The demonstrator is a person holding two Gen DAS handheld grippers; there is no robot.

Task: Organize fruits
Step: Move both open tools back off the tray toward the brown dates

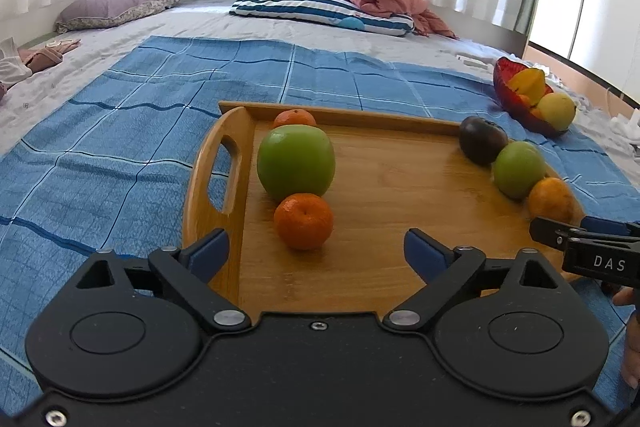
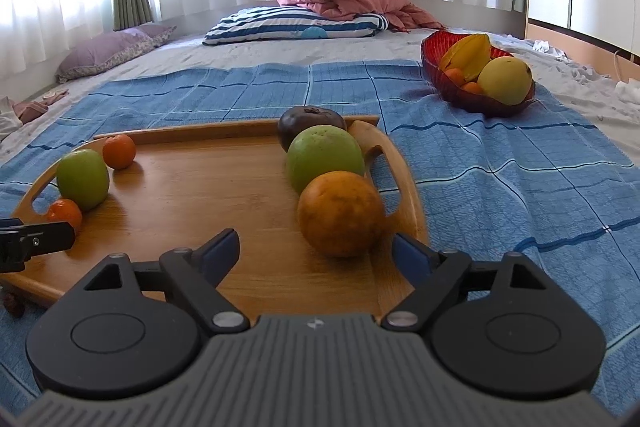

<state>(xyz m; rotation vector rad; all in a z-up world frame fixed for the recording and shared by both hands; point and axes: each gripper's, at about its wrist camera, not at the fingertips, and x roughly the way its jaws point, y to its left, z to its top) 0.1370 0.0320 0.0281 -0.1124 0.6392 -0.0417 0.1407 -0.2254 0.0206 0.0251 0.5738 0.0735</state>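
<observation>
Left wrist view shows a wide bed under a grey sheet (image 1: 224, 23), with a blue checked cloth (image 1: 120, 131) spread across its near half and bare cloth stretching far and left of everything on it. On that cloth sits a rectangular bamboo tray with cut-out handles (image 1: 400, 239); its left handle edge stands just beside the left gripper's left finger, and the tray's middle is bare wood between two rows of fruit. Along the left edge run a far small orange mandarin (image 1: 295, 118), a large green apple (image 1: 296, 163) and a near orange mandarin (image 1: 303, 221), the last two touching. Along the right edge, in the right wrist view, a dark purple round fruit (image 2: 310, 125), a green round fruit (image 2: 325, 158) and a big orange (image 2: 341, 213) press together in a line against the right handle. Far right on the cloth, well apart from the tray, a red glass bowl (image 2: 434, 51) holds a yellow starfruit, a yellow pear-like fruit and small oranges. The left gripper (image 1: 316, 251) hangs with jaws spread wide just short of the near mandarin, gripping nothing. The right gripper (image 2: 316, 253) is likewise spread wide, the big orange just ahead of its pads and untouched. White letters "DAS" can be read on the right gripper's side in the left wrist view.
</observation>
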